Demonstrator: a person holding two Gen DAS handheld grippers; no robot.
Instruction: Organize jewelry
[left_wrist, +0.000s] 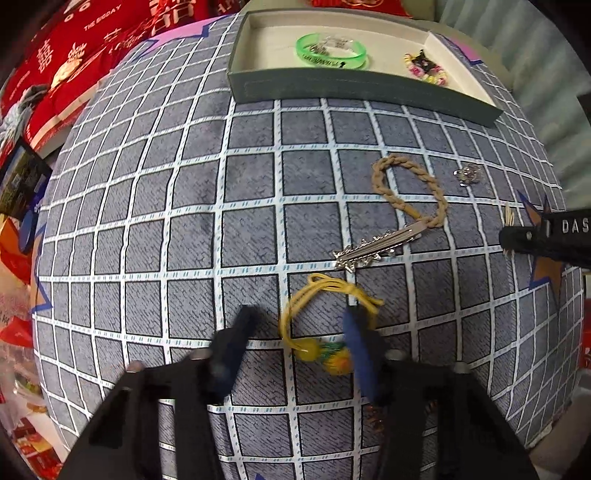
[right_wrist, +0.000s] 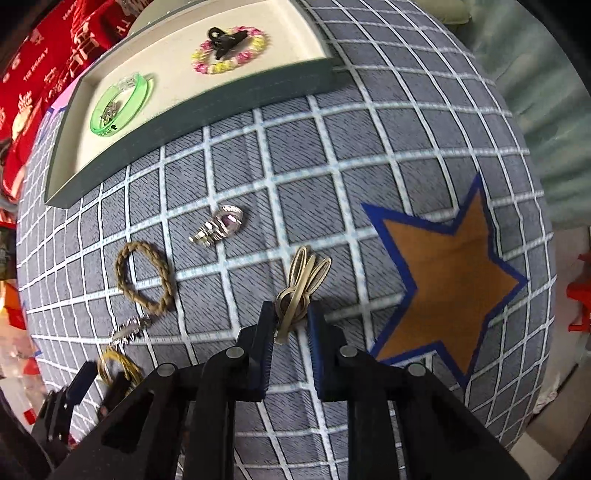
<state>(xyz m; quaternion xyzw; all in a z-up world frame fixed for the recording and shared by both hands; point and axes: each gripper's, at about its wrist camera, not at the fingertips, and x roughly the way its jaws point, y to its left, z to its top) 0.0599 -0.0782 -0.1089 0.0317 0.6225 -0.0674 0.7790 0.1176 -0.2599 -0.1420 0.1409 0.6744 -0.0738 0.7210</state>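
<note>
Right gripper (right_wrist: 290, 325) fingers pinch the gold clip (right_wrist: 301, 284); left gripper (left_wrist: 299, 325) fingers straddle the yellow bracelet (left_wrist: 317, 325), open; tray (right_wrist: 207, 107) upper left.

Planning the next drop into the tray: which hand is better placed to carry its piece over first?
Probably the right: its fingers already pinch the gold looped hair clip, while the left fingers only straddle the yellow corded bracelet.
</note>
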